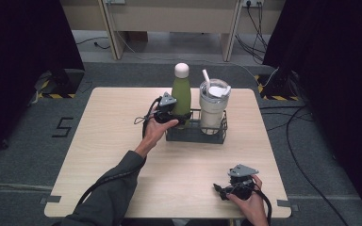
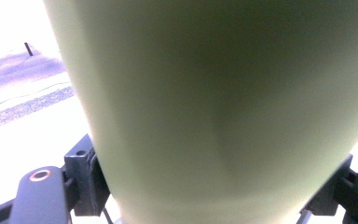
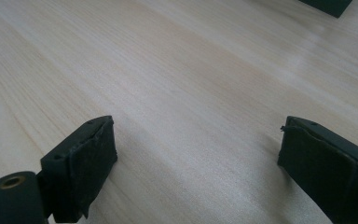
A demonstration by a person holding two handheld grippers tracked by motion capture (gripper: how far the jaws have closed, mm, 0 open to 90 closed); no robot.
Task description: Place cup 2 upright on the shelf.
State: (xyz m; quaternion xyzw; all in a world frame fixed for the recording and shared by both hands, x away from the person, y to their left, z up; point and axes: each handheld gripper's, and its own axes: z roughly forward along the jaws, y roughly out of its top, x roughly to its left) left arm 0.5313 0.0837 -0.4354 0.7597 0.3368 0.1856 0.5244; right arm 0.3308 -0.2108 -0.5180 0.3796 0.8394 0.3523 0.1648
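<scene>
A green bottle with a white cap stands upright in the left half of a black wire basket at the table's far middle. My left gripper is shut on the bottle's lower body from the left. In the left gripper view the bottle's green wall sits between the two black fingers. A clear tumbler with a lid and straw stands in the basket's right half. My right gripper rests near the table's front right edge, open, with bare wood between its pads.
The light wooden table has open room to the left and in front of the basket. A corner of the basket is at the top right of the right gripper view. Cables lie on the grey floor to the right.
</scene>
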